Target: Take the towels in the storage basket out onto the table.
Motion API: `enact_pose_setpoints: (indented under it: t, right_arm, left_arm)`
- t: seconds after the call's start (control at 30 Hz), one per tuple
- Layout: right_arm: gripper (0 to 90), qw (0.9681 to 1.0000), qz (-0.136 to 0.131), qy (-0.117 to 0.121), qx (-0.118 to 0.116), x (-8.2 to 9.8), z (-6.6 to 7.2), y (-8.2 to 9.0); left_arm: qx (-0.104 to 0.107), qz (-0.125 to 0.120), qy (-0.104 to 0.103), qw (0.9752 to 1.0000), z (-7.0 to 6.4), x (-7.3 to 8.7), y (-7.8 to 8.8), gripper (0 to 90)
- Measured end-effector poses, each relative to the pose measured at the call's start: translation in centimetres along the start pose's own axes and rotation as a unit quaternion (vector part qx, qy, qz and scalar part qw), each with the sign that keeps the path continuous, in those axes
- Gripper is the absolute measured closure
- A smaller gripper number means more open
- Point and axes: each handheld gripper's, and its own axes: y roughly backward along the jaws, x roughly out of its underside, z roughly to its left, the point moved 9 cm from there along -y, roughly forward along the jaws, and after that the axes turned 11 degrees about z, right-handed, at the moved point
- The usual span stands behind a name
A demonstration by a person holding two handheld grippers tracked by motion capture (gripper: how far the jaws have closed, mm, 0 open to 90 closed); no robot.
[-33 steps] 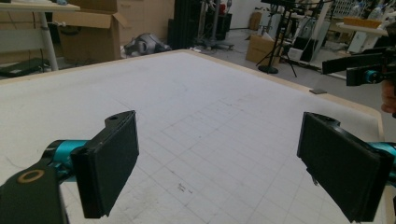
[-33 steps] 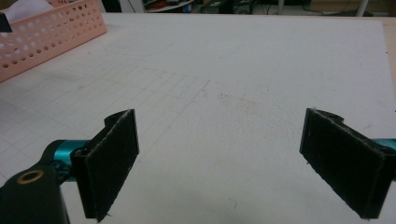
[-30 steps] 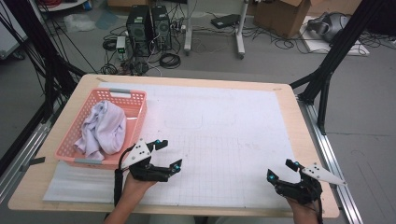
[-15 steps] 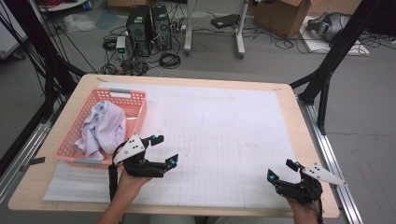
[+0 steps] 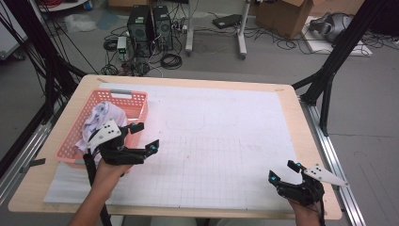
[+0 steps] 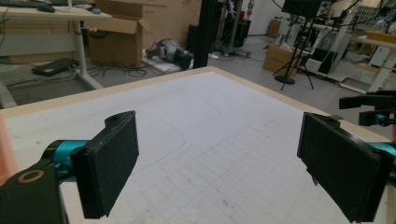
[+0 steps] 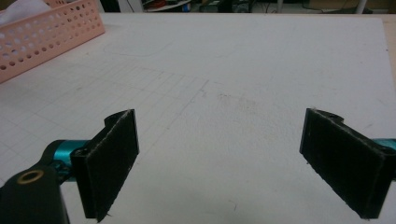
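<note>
A pink plastic basket [image 5: 69,141] stands on the left of the table, and a crumpled white cloth [image 5: 99,116] lies in it. My left gripper [image 5: 148,136] hovers open just off the basket's near right corner, with nothing between its jaws. In the left gripper view the left gripper [image 6: 229,163] points across the bare white mat [image 6: 210,121]. My right gripper [image 5: 282,170] rests open and empty near the table's front right edge. The right gripper view shows the right gripper [image 7: 229,158] over the mat, with the basket [image 7: 46,32] and cloth [image 7: 21,7] far off at the upper left.
A white gridded mat [image 5: 221,141] covers most of the wooden table [image 5: 310,141]. Beyond the far edge are computer towers [image 5: 150,23], cables and cardboard boxes [image 5: 287,16] on the floor. Black frame legs [image 5: 329,70] stand at the right.
My left gripper has moved left and away from me, from the mat's front left area up beside the basket's corner. The right gripper has stayed put.
</note>
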Motion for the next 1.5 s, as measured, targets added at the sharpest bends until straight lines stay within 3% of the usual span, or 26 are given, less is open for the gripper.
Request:
enact_pose_setpoints:
  t: [0.1, 0.2, 0.23, 0.27, 0.43, 0.6, 0.77, 0.97, 1.0, 1.03, 1.07, 1.1, 1.2, 1.23, 1.3, 1.4, 1.47, 1.5]
  right_arm:
    - [10.4, 1.0000, 0.001, -0.002, 0.000, 0.0, 0.0, 0.0]
    - [10.4, 1.0000, 0.000, -0.002, -0.001, 0.0, -0.1, 0.0]
    - [10.4, 1.0000, 0.001, -0.004, -0.002, 0.0, -0.1, 0.0]
    - [10.4, 1.0000, 0.002, -0.004, -0.002, 0.0, 0.0, 0.0]
    - [10.4, 1.0000, -0.001, -0.004, -0.001, 0.0, -0.1, 0.0]
    - [10.4, 1.0000, 0.002, 0.000, -0.001, 0.0, -0.1, -0.2]
    - [10.4, 1.0000, 0.005, 0.001, -0.003, 0.0, 0.1, -0.4]
    - [10.4, 1.0000, 0.004, -0.008, 0.002, 0.1, 0.0, -0.2]
    - [10.4, 1.0000, 0.004, -0.008, 0.002, 0.2, 0.0, -0.1]
    - [10.4, 1.0000, 0.002, -0.005, 0.002, 0.1, 0.0, -0.1]
    - [10.4, 1.0000, 0.003, -0.005, 0.003, 0.2, 0.0, 0.0]
    - [10.4, 1.0000, 0.003, -0.005, 0.003, 0.2, 0.0, 0.0]
    - [10.4, 0.9999, 0.006, -0.008, 0.003, 0.3, -0.1, 0.0]
    - [10.4, 0.9999, 0.005, -0.009, 0.004, 0.3, -0.1, -0.1]
    - [10.4, 0.9999, 0.005, -0.009, 0.004, 0.3, -0.1, -0.1]
    - [10.4, 1.0000, 0.004, -0.007, 0.004, 0.3, -0.1, 0.0]
    - [10.4, 0.9999, 0.006, -0.010, 0.002, 0.4, -0.1, -0.1]
    - [10.4, 0.9999, 0.006, -0.010, 0.003, 0.3, -0.1, -0.1]
  left_arm:
    - [-0.013, 0.005, 0.008, 0.9999, 1.8, -0.6, 1.0, 13.1]
    - [-0.021, 0.008, 0.009, 0.9997, 2.7, -0.8, 1.5, 13.1]
    - [-0.033, 0.015, 0.007, 0.9993, 3.8, -1.1, 2.2, 13.1]
    - [-0.033, 0.015, 0.007, 0.9993, 3.8, -1.1, 2.2, 13.1]
    - [-0.062, 0.027, 0.017, 0.9976, 7.1, -1.7, 4.2, 13.1]
    - [-0.103, 0.059, 0.030, 0.9925, 10.8, -1.1, 5.9, 13.1]
    - [-0.137, 0.107, 0.048, 0.9837, 13.9, 0.9, 6.4, 13.1]
    - [-0.169, 0.163, 0.062, 0.9701, 16.6, 2.9, 5.3, 13.1]
    - [-0.169, 0.163, 0.062, 0.9701, 16.6, 2.9, 5.3, 13.1]
    - [-0.179, 0.176, 0.065, 0.9658, 17.2, 3.5, 5.0, 13.1]
    - [-0.179, 0.183, 0.071, 0.9641, 17.4, 3.8, 4.8, 13.1]
    - [-0.179, 0.183, 0.071, 0.9641, 17.4, 3.8, 4.8, 13.2]
    - [-0.190, 0.206, 0.076, 0.9571, 18.0, 4.7, 4.3, 13.2]
    - [-0.195, 0.223, 0.076, 0.9520, 18.2, 5.3, 3.9, 13.2]
    - [-0.194, 0.230, 0.076, 0.9506, 18.3, 5.6, 3.7, 14.1]
    - [-0.202, 0.253, 0.077, 0.9431, 18.7, 6.4, 3.4, 14.9]
    - [-0.200, 0.267, 0.080, 0.9394, 18.8, 7.1, 3.0, 14.9]
    - [-0.203, 0.275, 0.079, 0.9363, 18.9, 7.4, 2.9, 14.7]
